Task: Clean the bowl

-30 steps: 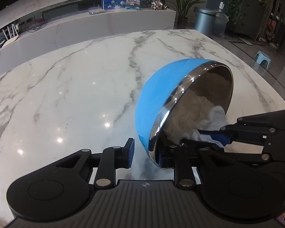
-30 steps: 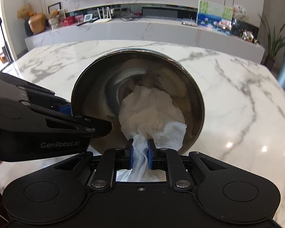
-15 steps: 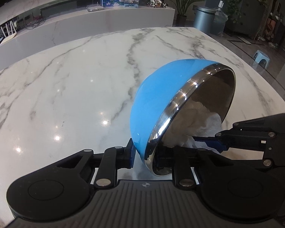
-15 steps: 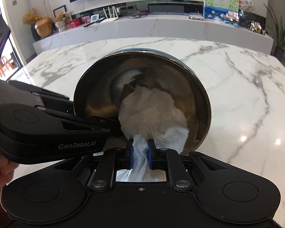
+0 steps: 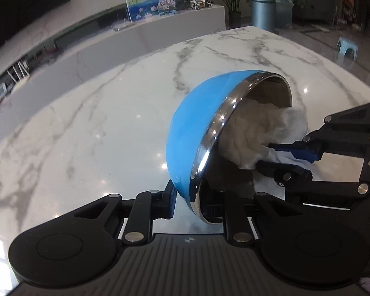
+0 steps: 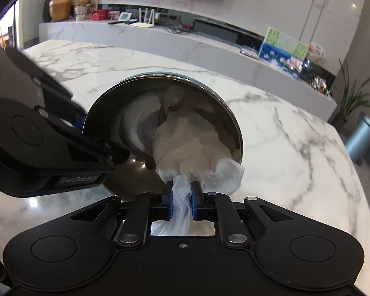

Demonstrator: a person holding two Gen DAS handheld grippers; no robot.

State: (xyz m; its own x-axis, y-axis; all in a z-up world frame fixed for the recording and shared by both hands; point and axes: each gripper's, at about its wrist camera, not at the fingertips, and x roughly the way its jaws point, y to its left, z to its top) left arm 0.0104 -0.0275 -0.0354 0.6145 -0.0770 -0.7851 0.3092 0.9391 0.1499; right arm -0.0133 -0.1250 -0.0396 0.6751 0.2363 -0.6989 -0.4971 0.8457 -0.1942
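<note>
Wiping is well underway here, so this is the middle of the job rather than the start or the end. The bowl [image 5: 194, 133], blue outside and shiny steel inside, is tipped up on its side over the marble tabletop [image 5: 98, 128], mouth facing the right gripper [image 6: 181, 198]. The left gripper [image 5: 197, 201] has it by the lower rim: one pad sits against the blue outside, the other finger goes in behind the steel lip, and the jaws have just closed further onto that rim. So it's clamped, not just resting there.

The right gripper's jaws are clenched on a twisted tail of the white paper towel [image 6: 194, 145], and the bunched-up wad is pushed into the lower part of the bowl's inside. One corner flops out over the rim on the right.

How far along? Honestly hard to call. The steel I can see above and left of the wad looks clean and mirror-bright, no obvious crumbs or smears, but reflections could hide a lot. Whatever's under the towel is hidden too. My guess is that the upper wall and the far side still want a pass, then the towel comes out and the bowl gets set back upright. The blue outside looks spotless from the left wrist view, so it probably needs nothing.
</note>
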